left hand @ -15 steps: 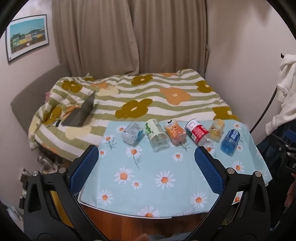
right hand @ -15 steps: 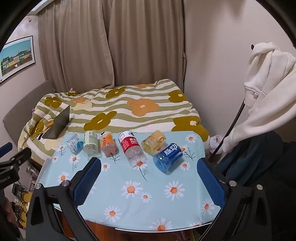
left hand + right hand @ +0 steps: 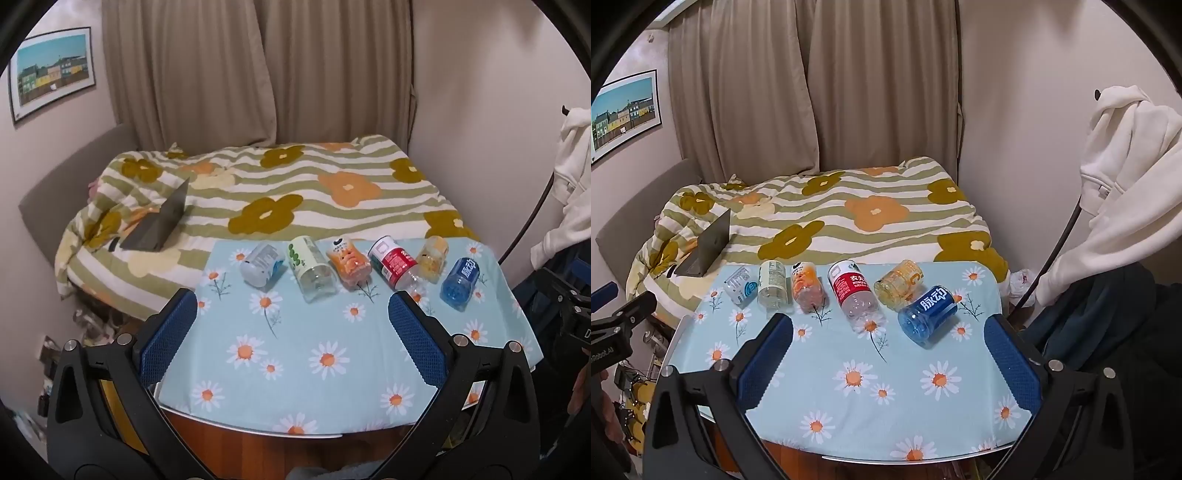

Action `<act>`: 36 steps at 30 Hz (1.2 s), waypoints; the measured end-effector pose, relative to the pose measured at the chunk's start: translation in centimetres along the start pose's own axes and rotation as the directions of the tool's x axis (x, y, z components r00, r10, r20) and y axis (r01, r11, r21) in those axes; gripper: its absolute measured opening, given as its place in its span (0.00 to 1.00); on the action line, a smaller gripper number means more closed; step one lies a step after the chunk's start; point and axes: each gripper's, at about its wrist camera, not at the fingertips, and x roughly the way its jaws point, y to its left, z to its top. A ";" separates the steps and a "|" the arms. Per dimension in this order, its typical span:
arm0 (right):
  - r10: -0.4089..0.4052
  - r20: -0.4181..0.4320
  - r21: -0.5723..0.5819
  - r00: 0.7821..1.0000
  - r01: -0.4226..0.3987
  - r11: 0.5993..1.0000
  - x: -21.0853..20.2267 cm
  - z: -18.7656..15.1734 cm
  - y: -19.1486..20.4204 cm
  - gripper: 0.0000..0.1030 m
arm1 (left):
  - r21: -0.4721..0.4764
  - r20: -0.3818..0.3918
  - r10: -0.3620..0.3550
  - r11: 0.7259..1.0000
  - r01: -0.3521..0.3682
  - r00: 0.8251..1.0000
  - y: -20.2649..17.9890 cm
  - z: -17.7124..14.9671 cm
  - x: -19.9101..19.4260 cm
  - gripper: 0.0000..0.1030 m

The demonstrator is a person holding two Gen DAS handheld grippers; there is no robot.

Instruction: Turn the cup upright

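Several cut-bottle cups lie on their sides in a row at the far edge of the daisy-cloth table [image 3: 314, 369]: a grey-blue cup [image 3: 261, 264], a green-label cup [image 3: 312, 273], an orange cup [image 3: 349, 262], a red-label cup [image 3: 394, 263], a yellow cup [image 3: 432, 259] and a blue cup [image 3: 460, 284]. The blue cup [image 3: 928, 311] and red-label cup [image 3: 852, 291] also show in the right wrist view. My left gripper [image 3: 291, 314] and right gripper [image 3: 890, 339] are both open and empty, held above the near half of the table, short of the cups.
A bed with a striped flower quilt [image 3: 295, 192] stands behind the table, a laptop [image 3: 162, 221] on it. A white garment [image 3: 1126, 177] hangs at the right. The table's [image 3: 871, 402] round near edge is close below the grippers.
Both grippers have barely moved. The cups lie as before.
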 end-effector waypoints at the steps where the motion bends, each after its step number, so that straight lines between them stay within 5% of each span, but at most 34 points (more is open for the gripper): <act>1: 0.000 0.000 0.001 1.000 0.000 1.000 0.0 0.0 0.0 1.00 | 0.001 0.001 -0.002 1.000 0.002 1.000 0.0 0.0 0.0 1.00; 36: 0.018 -0.012 -0.003 1.000 -0.018 1.000 0.5 0.1 0.5 1.00 | 0.009 0.004 0.009 1.000 -0.009 1.000 0.0 0.3 0.5 1.00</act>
